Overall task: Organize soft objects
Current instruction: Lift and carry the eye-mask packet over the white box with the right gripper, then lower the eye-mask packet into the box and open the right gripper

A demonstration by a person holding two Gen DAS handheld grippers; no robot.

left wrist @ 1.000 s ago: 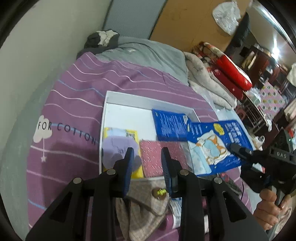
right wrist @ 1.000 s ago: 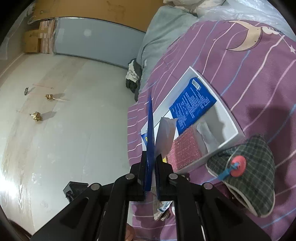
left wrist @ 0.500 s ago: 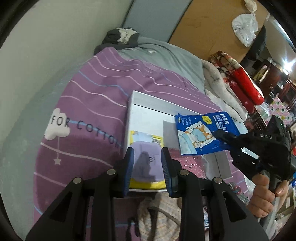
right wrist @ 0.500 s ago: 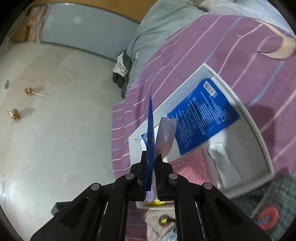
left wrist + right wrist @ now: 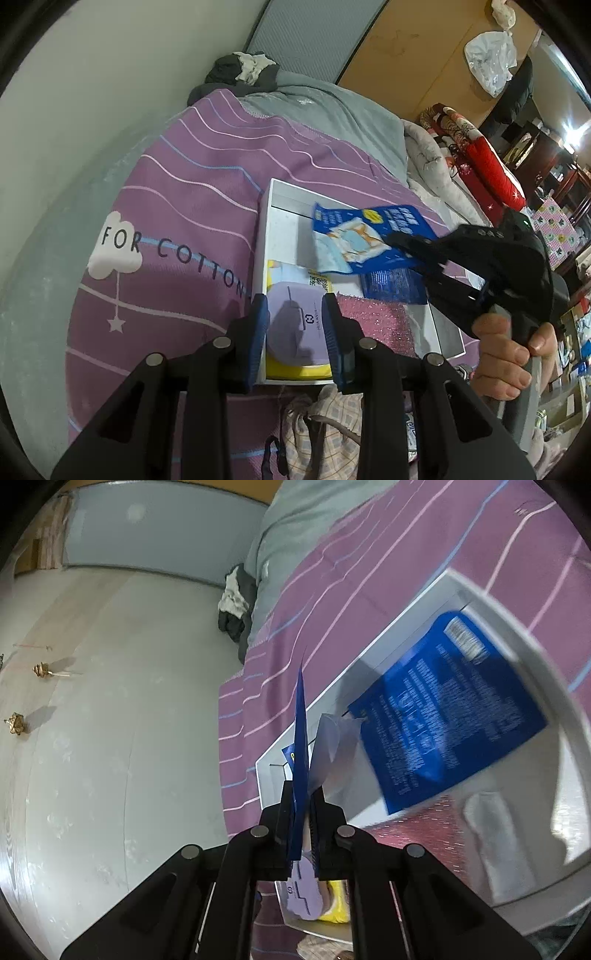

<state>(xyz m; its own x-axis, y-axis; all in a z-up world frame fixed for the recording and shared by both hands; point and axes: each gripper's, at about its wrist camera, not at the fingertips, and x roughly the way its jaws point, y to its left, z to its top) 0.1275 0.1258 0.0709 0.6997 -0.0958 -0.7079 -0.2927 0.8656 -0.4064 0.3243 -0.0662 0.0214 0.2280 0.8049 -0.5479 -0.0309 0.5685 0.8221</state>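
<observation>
the right gripper [image 5: 397,242] is clamped on a blue packet [image 5: 373,236], holding it flat above the far half of the white box [image 5: 264,236] on the purple bedspread [image 5: 192,206]. the step in hand looks like placing this packet in the box. a second blue packet [image 5: 447,709] already lies on the box floor, a pink pad [image 5: 373,321] and a lilac pouch [image 5: 295,332] at the near edge. the left gripper [image 5: 295,332] hovers with fingers apart, empty, over the lilac pouch. next the packet should be lowered onto the bare far-left corner, then let go.

Black claw [image 5: 295,334] with blue pads [image 5: 258,332], silver screws.
</observation>
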